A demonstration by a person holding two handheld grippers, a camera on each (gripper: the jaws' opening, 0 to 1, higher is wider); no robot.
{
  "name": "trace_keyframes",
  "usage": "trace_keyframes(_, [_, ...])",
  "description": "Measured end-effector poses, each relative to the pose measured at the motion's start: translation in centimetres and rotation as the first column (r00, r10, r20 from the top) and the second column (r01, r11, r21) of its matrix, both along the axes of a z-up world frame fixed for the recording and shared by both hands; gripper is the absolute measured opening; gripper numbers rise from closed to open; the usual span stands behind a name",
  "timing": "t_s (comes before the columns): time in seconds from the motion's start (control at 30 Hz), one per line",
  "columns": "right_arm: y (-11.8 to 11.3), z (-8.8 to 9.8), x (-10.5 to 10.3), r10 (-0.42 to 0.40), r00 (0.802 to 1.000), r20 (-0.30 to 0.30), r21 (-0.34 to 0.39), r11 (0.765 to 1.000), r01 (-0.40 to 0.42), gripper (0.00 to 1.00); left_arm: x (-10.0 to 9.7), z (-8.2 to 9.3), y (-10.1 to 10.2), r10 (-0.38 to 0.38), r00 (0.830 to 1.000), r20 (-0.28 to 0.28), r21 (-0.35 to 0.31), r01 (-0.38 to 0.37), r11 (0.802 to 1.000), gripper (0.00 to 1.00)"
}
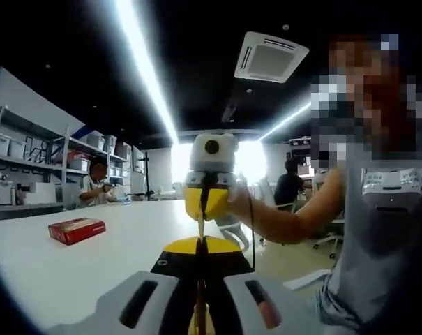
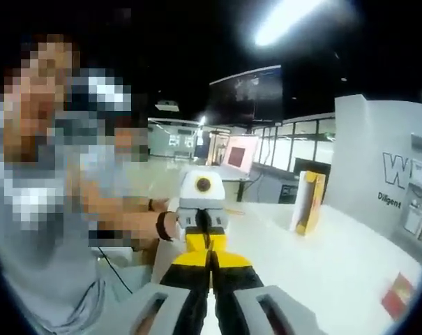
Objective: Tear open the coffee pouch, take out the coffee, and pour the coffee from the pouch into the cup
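Observation:
My two grippers face each other tip to tip above the white table [image 1: 71, 272]. In the left gripper view my left gripper [image 1: 200, 246] is shut, and a thin yellow coffee pouch [image 1: 200, 227] runs edge-on out of its yellow-tipped jaws. The pouch's far end is pinched by my right gripper [image 1: 205, 208], held in a person's hand. In the right gripper view my right gripper [image 2: 211, 259] is shut on the same pouch, with the left gripper [image 2: 205, 239] meeting it straight ahead. Most of the pouch is hidden between the jaws.
A flat red box [image 1: 77, 229] lies on the table to the left. An upright yellow-and-white carton [image 2: 307, 203] stands on the table [image 2: 336, 258] near a white wall panel, with a red packet [image 2: 397, 294] at the lower right. People sit at the far end.

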State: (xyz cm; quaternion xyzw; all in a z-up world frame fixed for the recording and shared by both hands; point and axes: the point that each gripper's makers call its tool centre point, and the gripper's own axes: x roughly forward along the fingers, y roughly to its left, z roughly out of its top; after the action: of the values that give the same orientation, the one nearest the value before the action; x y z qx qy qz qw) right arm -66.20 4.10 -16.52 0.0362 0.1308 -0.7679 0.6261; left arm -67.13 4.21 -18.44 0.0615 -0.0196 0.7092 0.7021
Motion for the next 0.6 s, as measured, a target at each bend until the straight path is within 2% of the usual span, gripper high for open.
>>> trace_keyframes(0.1, [-0.1,0.2,0.1,0.004,1.0,0.025,-0.006,1.0,-0.004,0.01,0.1,0.2,-0.1,0.006,1.0,-0.007,0.016,-0.006,1.0,0.07])
trace_keyframes(0.17, [-0.3,0.0,0.3,0.009,0.999,0.031,0.006,1.0,-0.009,0.01,0.4,1.0,0.0,-0.001,1.0,-0.018,0.038,0.001,0.999,0.08])
trace_keyframes(0.27, [-0.7,-0.5,0.2,-0.006,0.999,0.052,0.028,1.0,0.004,0.01,0.5,1.0,0.2,0.001,0.999,-0.037,0.01,0.0,1.0,0.05])
trace_keyframes(0.4, [-0.8,-0.7,0.1,-0.009,0.999,0.043,0.062,0.998,0.006,0.0,0.6,0.6,0.1,-0.011,1.0,-0.023,0.012,0.011,1.0,0.04])
trace_keyframes(0.6, [-1.1,-0.6,0.0,-0.008,0.999,0.038,0.075,0.997,0.005,0.0,0.7,0.6,-0.3,-0.004,1.0,-0.016,0.034,0.004,0.999,0.04])
